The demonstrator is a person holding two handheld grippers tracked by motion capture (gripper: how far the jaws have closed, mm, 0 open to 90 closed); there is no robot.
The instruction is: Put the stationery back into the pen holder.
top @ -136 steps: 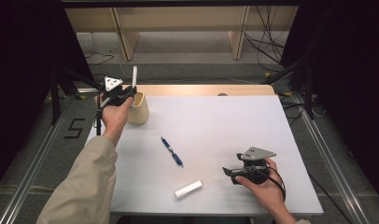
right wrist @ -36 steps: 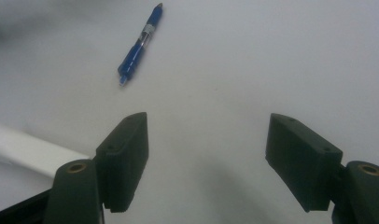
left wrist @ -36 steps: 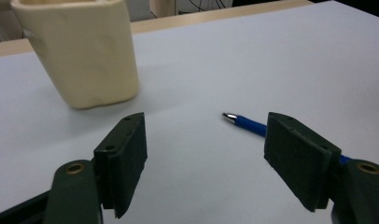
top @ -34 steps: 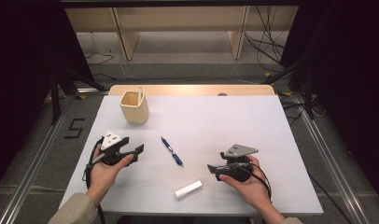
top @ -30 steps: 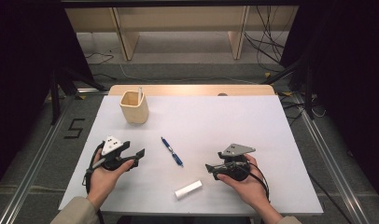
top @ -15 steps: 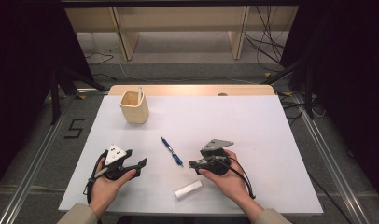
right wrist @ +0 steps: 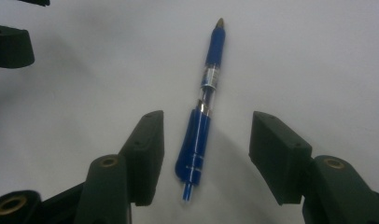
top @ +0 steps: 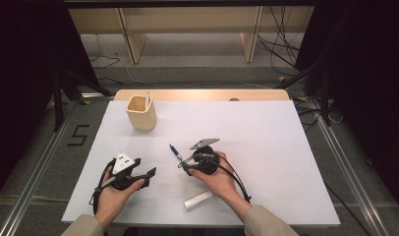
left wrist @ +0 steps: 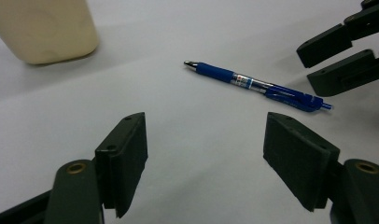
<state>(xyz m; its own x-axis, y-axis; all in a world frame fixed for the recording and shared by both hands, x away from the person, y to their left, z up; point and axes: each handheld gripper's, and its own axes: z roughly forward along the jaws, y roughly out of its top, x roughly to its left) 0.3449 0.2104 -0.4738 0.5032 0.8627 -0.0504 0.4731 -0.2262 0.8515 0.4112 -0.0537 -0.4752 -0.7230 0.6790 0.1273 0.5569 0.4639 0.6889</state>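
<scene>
Two grippers are over the white surface (top: 286,147) here, one in each of the person's hands. The right gripper (top: 184,162) has its black fingers (right wrist: 145,154) on either side of the blue ballpoint pen with the clear middle section (right wrist: 202,109), and they've just been closing in on it. They aren't pinching yet though; in the right gripper view there's a gap of bare surface on both sides of the pen's clip end, which lies flat between the fingers, a bit closer to the left one. The pen's metal tip points straight away from the fingers.

The left gripper (top: 149,175) sits low over the surface with its fingers (left wrist: 124,163) spread wide and nothing between them. From its own camera the pen (left wrist: 253,85) lies ahead of the fingers and off to the right, with the right gripper's finger pair (left wrist: 339,58) coming in at the pen's clip end.

Other stuff: a pale wooden square cup (top: 141,112) stands well beyond the left fingers, with a thin white stick (top: 147,99) poking up out of it. A short white cylinder, like chalk or a capped marker (top: 198,201), lies behind the right fingers, just beside the person's wrist.
</scene>
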